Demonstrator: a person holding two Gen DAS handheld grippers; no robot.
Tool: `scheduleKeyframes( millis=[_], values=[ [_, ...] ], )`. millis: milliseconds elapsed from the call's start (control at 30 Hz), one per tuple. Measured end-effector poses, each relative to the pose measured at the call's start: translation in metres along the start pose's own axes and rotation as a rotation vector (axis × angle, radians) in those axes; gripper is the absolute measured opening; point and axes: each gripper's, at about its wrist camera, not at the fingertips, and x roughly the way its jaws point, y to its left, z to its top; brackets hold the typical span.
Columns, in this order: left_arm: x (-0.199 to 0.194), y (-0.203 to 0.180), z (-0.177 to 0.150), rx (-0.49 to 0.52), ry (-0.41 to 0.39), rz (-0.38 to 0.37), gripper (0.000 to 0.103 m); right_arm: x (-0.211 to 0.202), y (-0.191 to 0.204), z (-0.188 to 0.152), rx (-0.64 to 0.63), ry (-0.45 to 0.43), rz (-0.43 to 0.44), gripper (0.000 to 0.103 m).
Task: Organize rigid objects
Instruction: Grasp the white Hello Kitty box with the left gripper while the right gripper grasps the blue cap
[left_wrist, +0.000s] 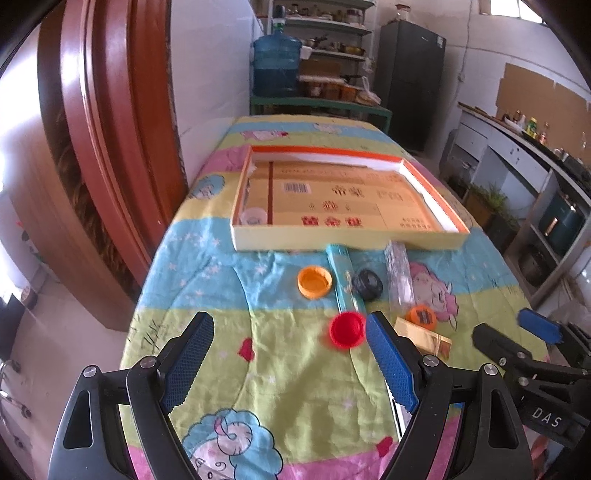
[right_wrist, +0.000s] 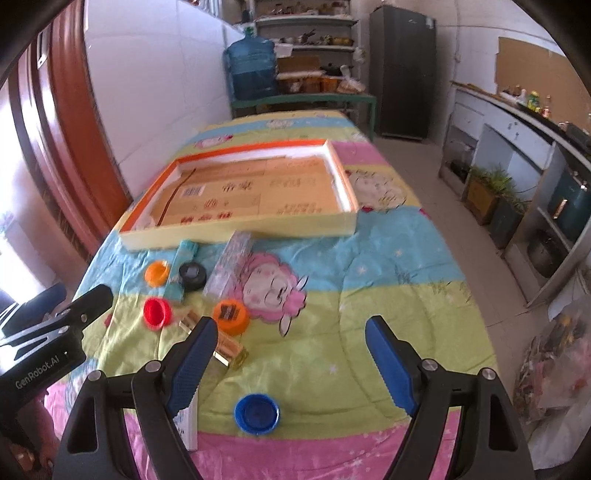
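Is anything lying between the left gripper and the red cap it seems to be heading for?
Nothing visible does. The left gripper hangs open over bare cloth, and the red cap lies just ahead beside its right jaw. The teal box and black cap lie beyond the cap.

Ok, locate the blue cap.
In the right wrist view, the blue cap lies on the quilt near the table's front edge, between the open right gripper's fingers, below the orange cap.

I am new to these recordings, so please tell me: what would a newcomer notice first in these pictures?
Most striking is the large shallow cardboard box lying open mid-table on the bright cartoon cloth. In front of it sits a cluster of small things: a red cap, an orange cap, a black roll. A blue cap lies apart, between the open right gripper's fingers.
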Motion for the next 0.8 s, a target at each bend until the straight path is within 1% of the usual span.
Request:
scheduleKeyframes(
  millis=[167,267,333,433,567,667,800],
  values=[
    [0.002,0.002,-0.015,0.006,0.023,-0.027,0.085,0.010,0.006,-0.013,-0.079,0.057,0.093,0.081],
    [-0.002,0.002,-0.020,0.008,0.024,-0.052,0.085,0.021,0.009,-0.012,-0.127,0.093,0.146,0.077],
    [-0.007,0.000,-0.022,0.021,0.011,-0.055,0.085,0.029,0.013,-0.009,-0.169,0.104,0.163,0.071],
    [-0.013,-0.004,-0.025,0.035,0.000,-0.052,0.085,0.036,0.017,-0.005,-0.214,0.126,0.173,0.064],
    [-0.015,-0.006,-0.029,0.036,0.009,-0.065,0.085,0.028,0.016,-0.014,-0.230,0.132,0.187,0.064],
    [-0.015,-0.011,-0.031,0.047,0.013,-0.081,0.085,0.018,0.019,-0.028,-0.255,0.123,0.162,0.064],
    [-0.015,-0.018,-0.032,0.067,0.015,-0.099,0.085,0.013,0.025,-0.042,-0.288,0.121,0.117,0.064]
  ],
)
